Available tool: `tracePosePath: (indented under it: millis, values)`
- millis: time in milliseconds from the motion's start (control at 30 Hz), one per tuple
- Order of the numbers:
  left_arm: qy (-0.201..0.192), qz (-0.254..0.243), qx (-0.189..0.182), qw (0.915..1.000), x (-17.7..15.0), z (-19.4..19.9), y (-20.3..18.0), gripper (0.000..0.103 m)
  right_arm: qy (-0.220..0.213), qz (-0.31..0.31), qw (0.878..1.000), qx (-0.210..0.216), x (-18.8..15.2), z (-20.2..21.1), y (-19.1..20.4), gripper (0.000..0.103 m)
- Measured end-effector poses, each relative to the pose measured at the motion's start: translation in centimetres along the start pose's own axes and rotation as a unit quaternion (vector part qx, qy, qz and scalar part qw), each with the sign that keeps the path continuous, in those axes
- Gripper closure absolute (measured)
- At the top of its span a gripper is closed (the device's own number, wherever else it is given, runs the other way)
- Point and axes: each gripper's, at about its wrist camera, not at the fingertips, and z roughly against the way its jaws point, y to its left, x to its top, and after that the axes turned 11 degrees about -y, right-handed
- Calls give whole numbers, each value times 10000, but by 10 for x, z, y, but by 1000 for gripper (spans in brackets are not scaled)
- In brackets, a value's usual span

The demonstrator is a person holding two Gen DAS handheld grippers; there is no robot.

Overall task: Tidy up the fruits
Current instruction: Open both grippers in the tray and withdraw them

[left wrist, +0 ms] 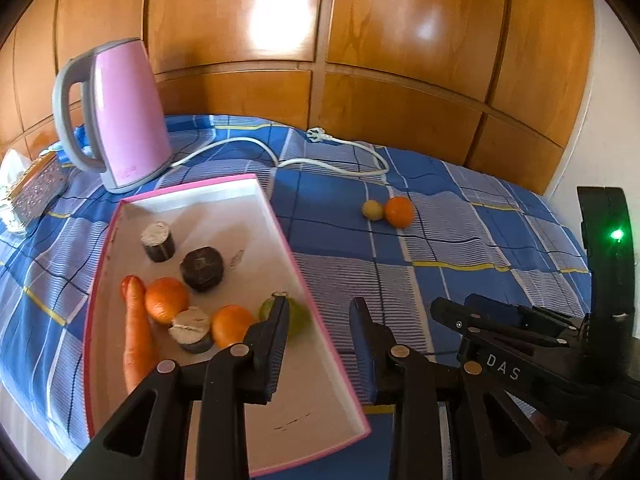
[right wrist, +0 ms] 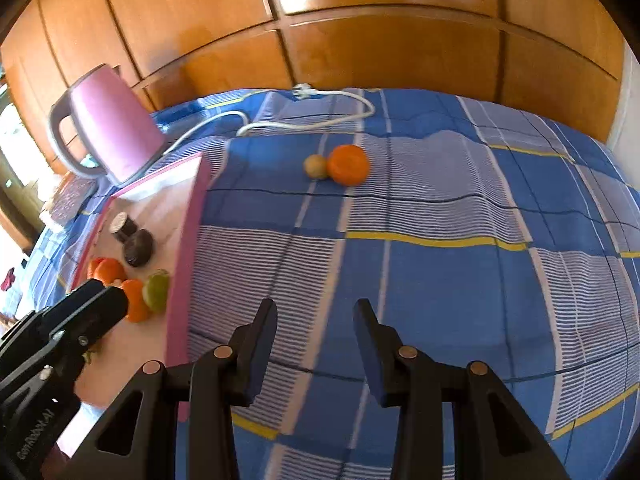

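From my left wrist camera I see glossy wooden wardrobe panels [left wrist: 320, 20] behind a bed spread with a blue checked sheet [left wrist: 460, 240]; a pink electric kettle [left wrist: 124, 116] stands at the back left, its white cord [left wrist: 332, 168] trailing across the sheet to a loose plug; a shallow white tray with a pink rim [left wrist: 304, 276] lies at the left, and in it I count a carrot [left wrist: 136, 336], two oranges [left wrist: 166, 300] on either side of a foil-topped dark cup [left wrist: 191, 330], two more dark cups [left wrist: 202, 268] further back, and a green fruit [left wrist: 300, 316] near the tray's right wall; my left gripper [left wrist: 320, 340] hangs over that right wall, one finger above the tray and one above the sheet, jaws standing apart with nothing between them; well apart on the open sheet a loose orange [left wrist: 399, 211] touches a small yellowish fruit [left wrist: 372, 210]; my right gripper [left wrist: 500, 320] shows at the right edge, seen side-on. From the right wrist camera, the same panels and checked sheet fill the view; the kettle and tray sit at the left, the tray's pink wall facing me, with the oranges, green fruit and dark cups inside; my right gripper's jaws stand apart and empty above bare sheet just right of the tray; the loose orange and its yellowish neighbour lie beyond the fingertips, near the cord; the left gripper pokes in at the lower left over the tray.
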Motion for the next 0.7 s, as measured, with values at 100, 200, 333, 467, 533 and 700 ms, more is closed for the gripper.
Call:
tracePosePath:
  millis: [100,200,333,467,533,700]
  values:
    - [27,-15,-29,10000,2,-7,-5,71,22,-68,9999,-73,1,-3,-8,63]
    - [77,-7,-60,10000,5,-15,-8,71,47,-89,9999,-126,4,-8,-13,63]
    - [137,35,-91,9999,9,-28,-12,71,78,-76,9998,-175,9,-16,-19,63]
    - [206,79,-109,9997,14,-41,-15,71,99,-51,9997,-211,16,-26,-24,63]
    - [253,97,-106,9996,16,-48,-16,71,94,-51,9997,-225,22,-31,-26,63]
    - [272,86,-132,9995,23,-63,-20,71,56,-30,9997,-234,37,-46,-29,63]
